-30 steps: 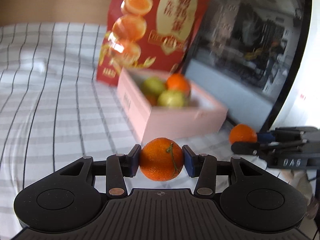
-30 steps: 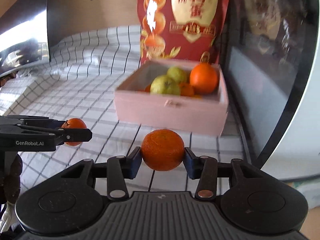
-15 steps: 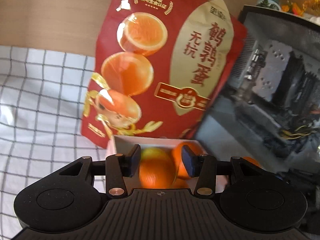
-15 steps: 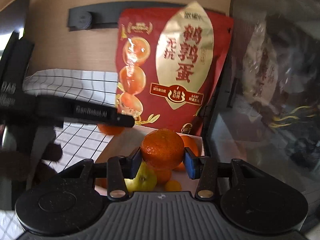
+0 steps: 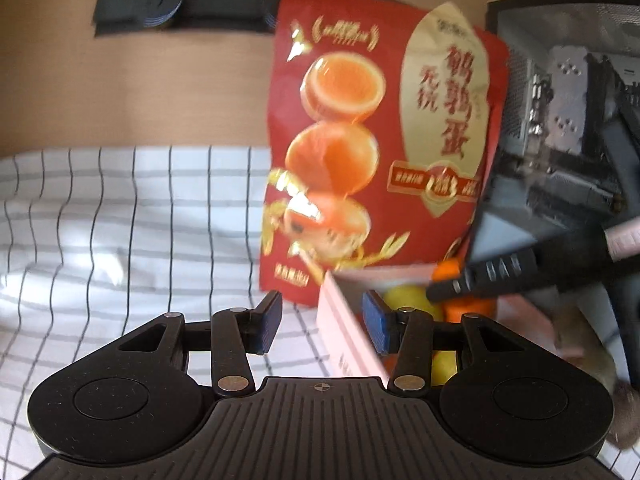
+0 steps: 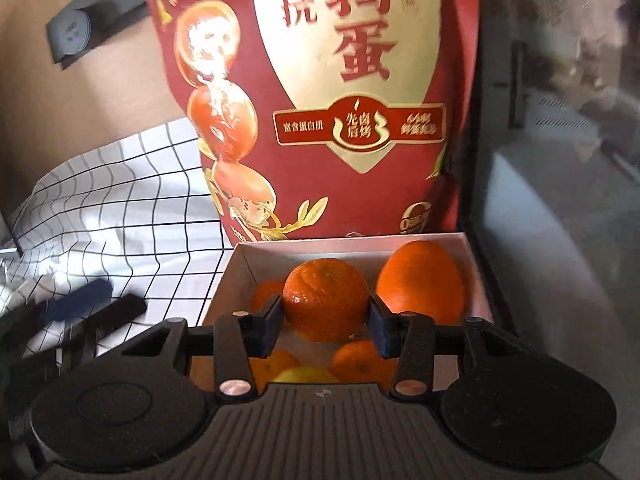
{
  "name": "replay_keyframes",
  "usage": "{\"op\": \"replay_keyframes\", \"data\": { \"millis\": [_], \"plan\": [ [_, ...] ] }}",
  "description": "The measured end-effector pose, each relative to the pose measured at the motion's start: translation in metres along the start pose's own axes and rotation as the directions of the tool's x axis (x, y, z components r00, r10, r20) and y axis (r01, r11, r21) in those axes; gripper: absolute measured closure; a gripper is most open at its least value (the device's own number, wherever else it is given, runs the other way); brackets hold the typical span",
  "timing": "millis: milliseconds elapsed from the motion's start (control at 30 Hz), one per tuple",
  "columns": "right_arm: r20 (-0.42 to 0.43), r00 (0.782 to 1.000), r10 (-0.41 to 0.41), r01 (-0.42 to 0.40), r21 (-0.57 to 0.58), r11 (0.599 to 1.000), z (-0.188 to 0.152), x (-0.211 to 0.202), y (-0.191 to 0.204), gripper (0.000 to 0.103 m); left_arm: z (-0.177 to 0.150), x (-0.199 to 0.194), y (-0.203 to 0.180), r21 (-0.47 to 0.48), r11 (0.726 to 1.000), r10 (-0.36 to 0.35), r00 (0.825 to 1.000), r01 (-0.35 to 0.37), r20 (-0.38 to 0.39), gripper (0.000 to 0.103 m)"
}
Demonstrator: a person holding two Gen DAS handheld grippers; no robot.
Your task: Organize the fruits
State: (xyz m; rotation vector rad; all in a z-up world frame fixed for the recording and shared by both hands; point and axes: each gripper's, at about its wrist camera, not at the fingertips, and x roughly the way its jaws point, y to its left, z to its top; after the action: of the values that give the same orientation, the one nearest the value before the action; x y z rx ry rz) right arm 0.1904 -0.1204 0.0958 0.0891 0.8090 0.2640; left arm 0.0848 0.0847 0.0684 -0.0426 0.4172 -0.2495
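My right gripper (image 6: 325,314) is shut on a mandarin orange (image 6: 325,298) and holds it just above the open pink box (image 6: 348,243). Inside the box lie a large orange (image 6: 420,284), smaller oranges (image 6: 360,364) and a yellow-green fruit (image 6: 304,376). My left gripper (image 5: 322,320) stands open and empty, with the box's near left wall (image 5: 348,344) showing between its blue pads. A yellow-green fruit (image 5: 408,298) shows past its right pad. Blurred, the right gripper's finger (image 5: 492,272) crosses over the box with its orange (image 5: 446,270). In the right wrist view the left gripper (image 6: 100,306) is a blur at the left.
A tall red snack bag (image 6: 320,100) stands right behind the box. A dark glass-fronted case (image 5: 560,120) rises close on the box's right. White checked cloth (image 5: 120,220) covers the table to the left. A tan wall with a black bar runs behind.
The left gripper held an orange a second ago; now its jaws are empty and it sits left of the box. The right gripper carried its orange forward until it was over the box.
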Motion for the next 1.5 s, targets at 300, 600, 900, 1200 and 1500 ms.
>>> {"op": "replay_keyframes", "data": {
  "millis": [300,600,900,1200,1500],
  "plan": [
    [0.018,1.0,-0.019,0.019,0.027,0.999,0.003,0.012,0.01,0.044,-0.026,-0.014,0.051,-0.122,0.992,0.011,0.998,-0.019,-0.061,0.053],
    [0.004,1.0,0.026,-0.025,-0.092,0.995,-0.076,-0.079,0.021,0.027,-0.074,-0.082,0.032,-0.001,0.998,-0.055,0.984,0.055,-0.168,0.053],
    [-0.089,0.995,-0.041,0.031,-0.113,0.993,-0.147,-0.075,-0.007,0.025,-0.1,-0.075,-0.021,0.114,0.993,0.04,0.967,-0.012,-0.251,0.053],
    [-0.038,0.996,-0.084,0.076,-0.159,0.984,-0.156,-0.056,0.005,0.012,-0.104,-0.057,-0.033,0.078,0.994,0.091,0.966,-0.075,-0.241,0.048],
    [-0.023,0.99,-0.142,0.138,-0.106,0.985,-0.153,-0.044,0.004,0.0,-0.101,-0.053,-0.037,0.06,0.992,0.122,0.964,-0.111,-0.237,0.046]
  ]
}}
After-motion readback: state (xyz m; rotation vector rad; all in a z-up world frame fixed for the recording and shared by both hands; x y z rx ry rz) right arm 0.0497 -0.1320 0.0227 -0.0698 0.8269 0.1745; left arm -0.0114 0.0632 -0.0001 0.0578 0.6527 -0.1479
